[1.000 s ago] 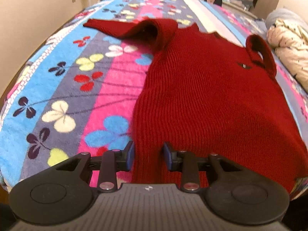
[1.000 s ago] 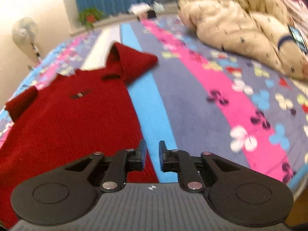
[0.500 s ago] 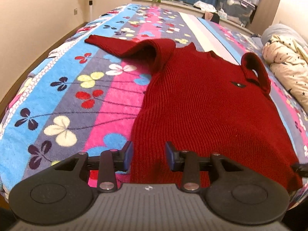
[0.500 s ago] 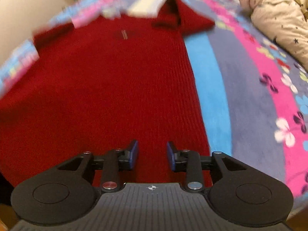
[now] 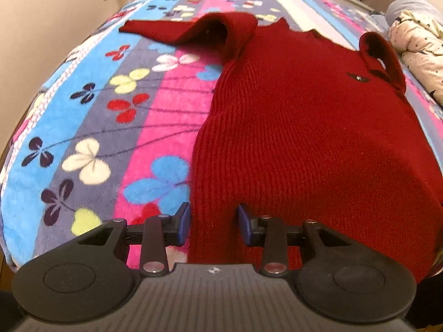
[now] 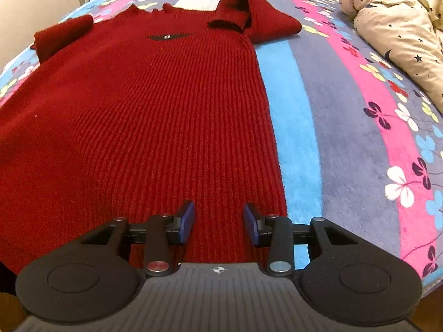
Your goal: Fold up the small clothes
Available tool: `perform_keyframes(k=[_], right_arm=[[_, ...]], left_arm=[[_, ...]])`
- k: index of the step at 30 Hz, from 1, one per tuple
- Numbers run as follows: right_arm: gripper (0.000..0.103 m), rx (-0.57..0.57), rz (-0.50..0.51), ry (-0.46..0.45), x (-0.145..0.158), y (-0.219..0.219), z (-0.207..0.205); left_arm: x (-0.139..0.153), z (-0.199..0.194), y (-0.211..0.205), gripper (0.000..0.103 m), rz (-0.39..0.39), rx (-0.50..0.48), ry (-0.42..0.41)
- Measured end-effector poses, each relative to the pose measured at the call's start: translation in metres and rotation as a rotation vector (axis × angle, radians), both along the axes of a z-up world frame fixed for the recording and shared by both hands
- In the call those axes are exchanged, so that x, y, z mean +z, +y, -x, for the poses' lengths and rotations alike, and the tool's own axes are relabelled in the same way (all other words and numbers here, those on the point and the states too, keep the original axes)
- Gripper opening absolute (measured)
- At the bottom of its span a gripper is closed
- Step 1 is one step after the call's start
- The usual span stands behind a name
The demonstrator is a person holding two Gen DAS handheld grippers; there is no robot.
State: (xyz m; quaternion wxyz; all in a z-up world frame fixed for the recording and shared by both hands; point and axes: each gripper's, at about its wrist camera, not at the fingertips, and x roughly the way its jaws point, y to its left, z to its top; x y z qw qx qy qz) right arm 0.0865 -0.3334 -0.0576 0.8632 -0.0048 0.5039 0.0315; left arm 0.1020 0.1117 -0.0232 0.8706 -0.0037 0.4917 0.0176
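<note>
Looking along the left gripper, a bed covered by a fleecy blanket of blue, grey and pink stripes with clover-like flowers fills the room's floor space, a beige wall running along its left side and a cream star-print quilt bunched at the far right. A dark red ribbed sweater lies flat on the blanket, hem toward the camera, one sleeve stretched out to the left and arched up at the shoulder. The left gripper stands wide apart and holds nothing, its blue-padded fingers straddling the sweater's near left hem edge. From the right gripper, the same sweater runs away from the camera, its knit ribs lengthwise, a small dark emblem on the chest and the right sleeve folded back near the collar. This gripper is also spread wide and empty, fingers over the hem near the right edge; the quilt lies well apart at the upper right.
</note>
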Motion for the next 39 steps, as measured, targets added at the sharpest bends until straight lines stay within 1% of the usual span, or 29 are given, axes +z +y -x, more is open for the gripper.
perform_keyframes(k=[3,7,10,11,12,14,15,16,20,24,27,29,31,35,37,39], right_arm=[[0.042,-0.003,-0.001,-0.019,0.003,-0.001,-0.001],[0.042,-0.01,-0.051,-0.101,0.018,-0.004,0.001],[0.043,0.019,-0.1,-0.128,0.023,-0.001,0.003],[0.046,0.035,-0.091,-0.118,0.021,0.002,0.003],[0.047,0.054,-0.061,-0.09,0.016,0.006,0.003],[0.047,0.075,0.015,-0.021,0.004,0.012,0.001],[0.047,0.072,0.044,-0.007,0.001,0.014,0.001],[0.047,0.063,0.042,-0.015,0.003,0.013,0.001],[0.048,0.006,-0.023,-0.073,0.017,0.005,0.001],[0.048,-0.021,-0.031,-0.135,0.026,0.004,0.0],[0.047,-0.039,-0.051,-0.178,0.035,0.004,0.002],[0.047,-0.037,-0.055,-0.203,0.038,0.005,0.002],[0.047,-0.027,-0.063,-0.23,0.043,0.009,0.002],[0.047,-0.009,-0.075,-0.291,0.053,0.015,0.002],[0.045,-0.005,-0.083,-0.303,0.055,0.014,-0.001],[0.038,-0.002,-0.102,-0.308,0.056,0.014,-0.002]], left_arm=[[0.005,0.001,0.001,0.042,0.009,0.005,-0.031],[0.016,0.003,0.002,0.042,0.033,0.0,-0.094],[0.017,0.003,0.0,0.042,0.038,-0.016,-0.097],[0.015,0.002,-0.001,0.042,0.034,-0.019,-0.088],[0.012,0.001,-0.002,0.042,0.023,-0.019,-0.07],[0.005,-0.001,-0.002,0.042,-0.016,-0.007,-0.033],[0.003,-0.001,-0.001,0.042,-0.025,0.002,-0.027],[0.003,-0.001,0.001,0.042,-0.02,0.009,-0.031],[0.013,0.002,0.004,0.042,0.011,0.025,-0.086],[0.021,0.002,0.001,0.043,0.012,0.034,-0.131],[0.029,0.004,-0.001,0.046,0.006,0.054,-0.171],[0.037,0.006,-0.003,0.049,-0.007,0.067,-0.218],[0.045,0.008,-0.005,0.056,-0.02,0.071,-0.271],[0.052,0.007,-0.01,0.063,-0.052,0.072,-0.325],[0.053,0.006,-0.011,0.068,-0.076,0.086,-0.339],[0.054,0.004,-0.011,0.07,-0.095,0.106,-0.356]])
